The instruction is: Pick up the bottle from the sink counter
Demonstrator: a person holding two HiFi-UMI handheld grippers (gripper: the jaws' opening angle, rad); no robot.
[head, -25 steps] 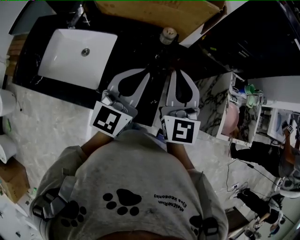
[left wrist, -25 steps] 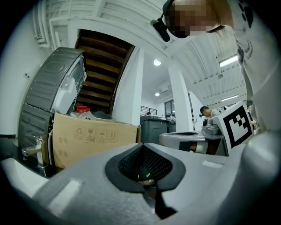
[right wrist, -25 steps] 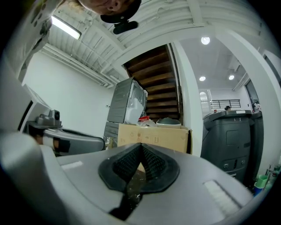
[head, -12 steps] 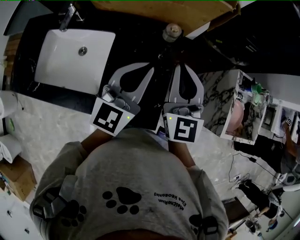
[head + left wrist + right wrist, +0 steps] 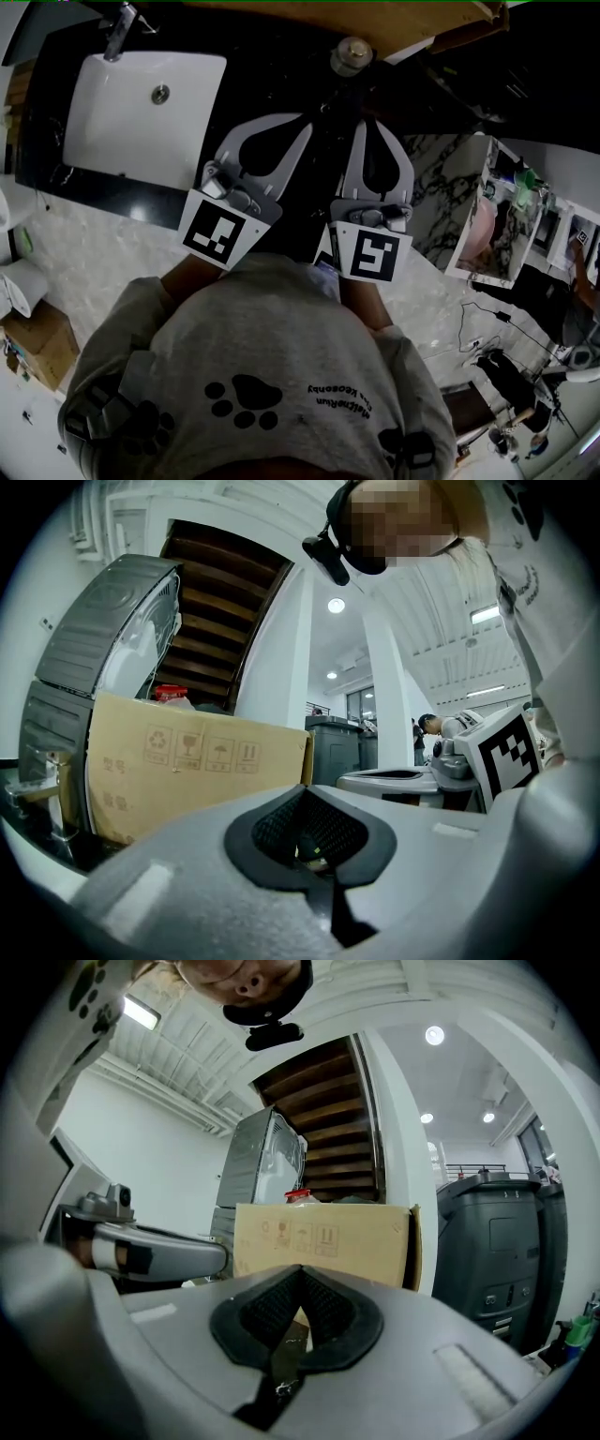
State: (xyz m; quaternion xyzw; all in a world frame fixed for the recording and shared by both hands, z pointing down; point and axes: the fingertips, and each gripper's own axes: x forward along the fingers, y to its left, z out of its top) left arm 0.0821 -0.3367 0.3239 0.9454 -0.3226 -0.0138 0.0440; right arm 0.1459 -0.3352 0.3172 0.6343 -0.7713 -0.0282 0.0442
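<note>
A small bottle (image 5: 351, 54) with a round pale cap stands on the black sink counter (image 5: 272, 84), right in front of a cardboard box (image 5: 356, 19). Both grippers reach level over the counter side by side, a short way short of the bottle. My left gripper (image 5: 307, 122) is shut with nothing in it and points just left of the bottle. The right gripper (image 5: 361, 125) is also shut and empty, and lines up almost under the bottle. In both gripper views the jaw tips meet in front of the cardboard box (image 5: 187, 771) (image 5: 319, 1241), and they hide most of the bottle.
A white rectangular sink (image 5: 103, 141) with a faucet (image 5: 117, 33) is set into the counter at the left. A marbled panel (image 5: 431, 197) stands to the right. A dark grey bin (image 5: 506, 1241) stands right of the box.
Both grippers have eased forward and slightly down over the counter, still side by side and shut. The bottle has not moved.
</note>
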